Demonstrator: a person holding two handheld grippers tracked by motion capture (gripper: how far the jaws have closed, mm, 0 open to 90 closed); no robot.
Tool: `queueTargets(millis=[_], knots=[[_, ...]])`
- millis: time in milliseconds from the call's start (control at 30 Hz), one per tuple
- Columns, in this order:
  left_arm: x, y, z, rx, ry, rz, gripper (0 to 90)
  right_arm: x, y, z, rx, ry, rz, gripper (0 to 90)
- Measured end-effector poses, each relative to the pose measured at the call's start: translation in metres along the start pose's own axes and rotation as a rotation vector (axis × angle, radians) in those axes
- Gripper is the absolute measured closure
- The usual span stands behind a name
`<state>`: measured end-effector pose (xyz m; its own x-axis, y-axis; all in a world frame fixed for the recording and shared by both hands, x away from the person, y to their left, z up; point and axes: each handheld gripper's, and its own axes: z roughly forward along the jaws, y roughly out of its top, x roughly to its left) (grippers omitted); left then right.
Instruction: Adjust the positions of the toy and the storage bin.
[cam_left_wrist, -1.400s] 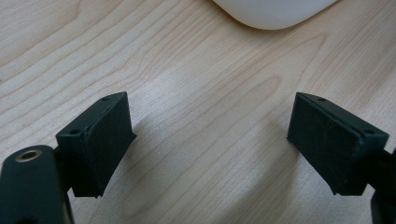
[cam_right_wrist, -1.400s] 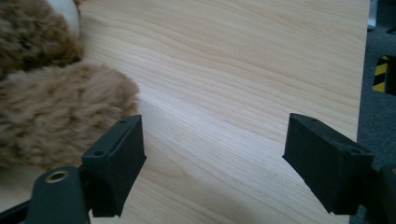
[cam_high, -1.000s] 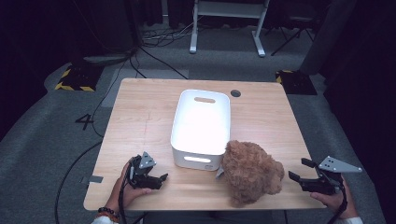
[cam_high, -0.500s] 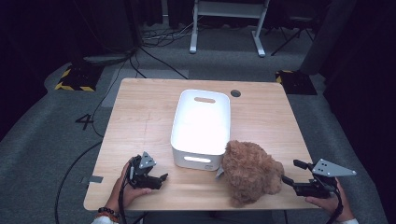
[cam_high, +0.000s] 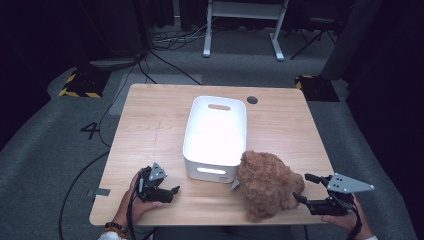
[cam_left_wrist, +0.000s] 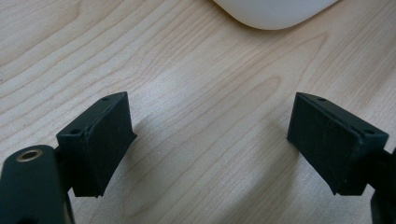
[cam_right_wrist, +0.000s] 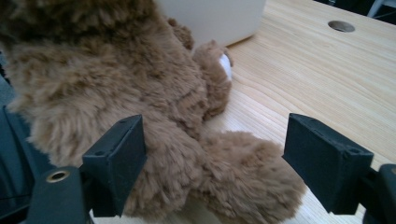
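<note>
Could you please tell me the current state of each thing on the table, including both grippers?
white bin: upright, empty.
brown plush toy: lying beside the bin's near corner, not gripped.
left gripper: open, over bare wood.
right gripper: open, facing the toy.

A: Site type, entry one?

B: A recording studio or lab bay is showing. Black curtains (cam_high: 55, 35) are hanging round the space, and grey carpet (cam_high: 45, 165) is covering the floor.

A: Further evidence?

B: Cables (cam_high: 165, 42) are trailing across the carpet, yellow-and-black hazard tape (cam_high: 77, 92) is edging a floor plate, a white stand (cam_high: 242, 25) is standing behind the single wooden table (cam_high: 150, 120), and a painted number 4 (cam_high: 91, 131) is marking the floor.
</note>
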<state>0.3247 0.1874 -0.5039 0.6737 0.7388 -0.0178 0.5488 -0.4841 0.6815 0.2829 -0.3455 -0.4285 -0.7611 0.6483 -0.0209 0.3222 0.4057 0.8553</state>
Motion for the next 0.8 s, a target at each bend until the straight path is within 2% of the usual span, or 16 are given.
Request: queueTargets(millis=[167, 267, 433, 800], knots=[[0.0, 0.0, 0.0, 0.0, 0.0, 0.0, 14.2, 0.003, 0.002, 0.0, -0.006, 0.009, -0.004, 20.5], [0.0, 0.0, 0.0, 0.0, 0.0, 0.0, 14.2, 0.004, 0.004, -0.001, -0.002, -0.008, -0.01, 20.7], [0.0, 0.0, 0.0, 0.0, 0.0, 0.0, 14.2, 0.004, 0.009, -0.01, -0.028, -0.018, -0.007, 20.7], [0.0, 0.0, 0.0, 0.0, 0.0, 0.0, 14.2, 0.023, 0.022, -0.008, -0.041, 0.052, -0.047, 20.5]])
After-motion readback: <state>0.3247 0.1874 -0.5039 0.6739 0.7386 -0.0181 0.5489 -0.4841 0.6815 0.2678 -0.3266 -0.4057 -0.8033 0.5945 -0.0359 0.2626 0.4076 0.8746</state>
